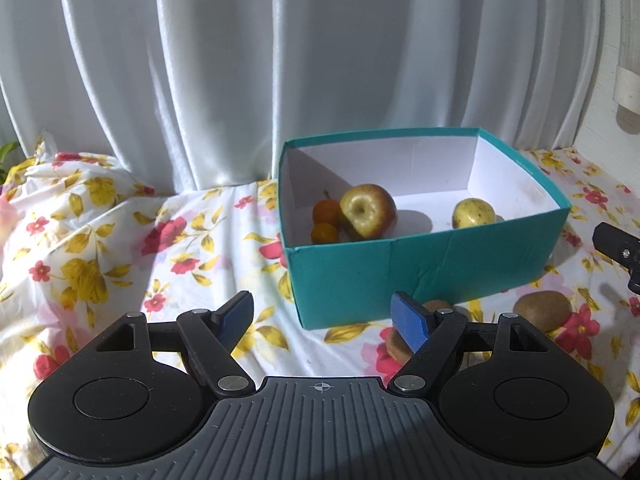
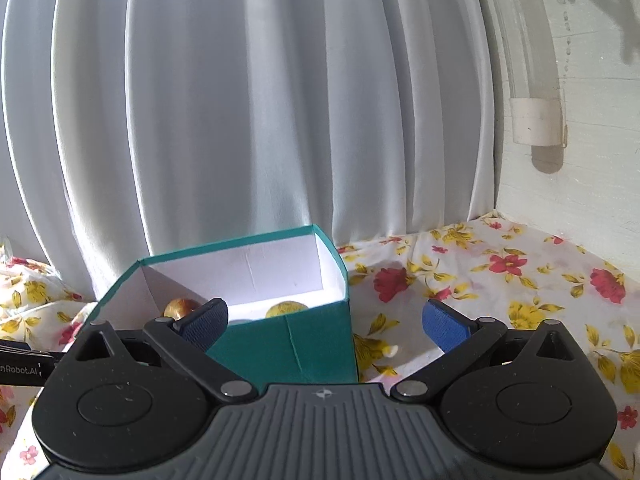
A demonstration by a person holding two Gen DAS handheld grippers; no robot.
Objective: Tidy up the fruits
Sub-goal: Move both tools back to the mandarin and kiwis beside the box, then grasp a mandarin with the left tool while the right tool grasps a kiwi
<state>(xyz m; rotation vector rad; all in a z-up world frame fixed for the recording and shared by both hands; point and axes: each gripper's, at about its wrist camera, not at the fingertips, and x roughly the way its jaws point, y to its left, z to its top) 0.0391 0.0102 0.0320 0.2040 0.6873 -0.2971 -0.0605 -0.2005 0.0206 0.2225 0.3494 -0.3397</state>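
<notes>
Left gripper (image 1: 322,322) and right gripper (image 2: 325,325): jaws spread, empty.

Teal cardboard box (image 1: 420,268) on floral cloth (image 1: 120,240) holds two apples, two small oranges.

Brown kiwis (image 1: 542,310) just outside box's near wall.

Risks: round kiwi may roll on rumpled cloth; light box may be shoved.

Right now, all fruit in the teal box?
No: two kiwis lie on the floral cloth outside the teal box, one partly hidden behind the left gripper.

Both grippers' jaws wide, empty.
</notes>
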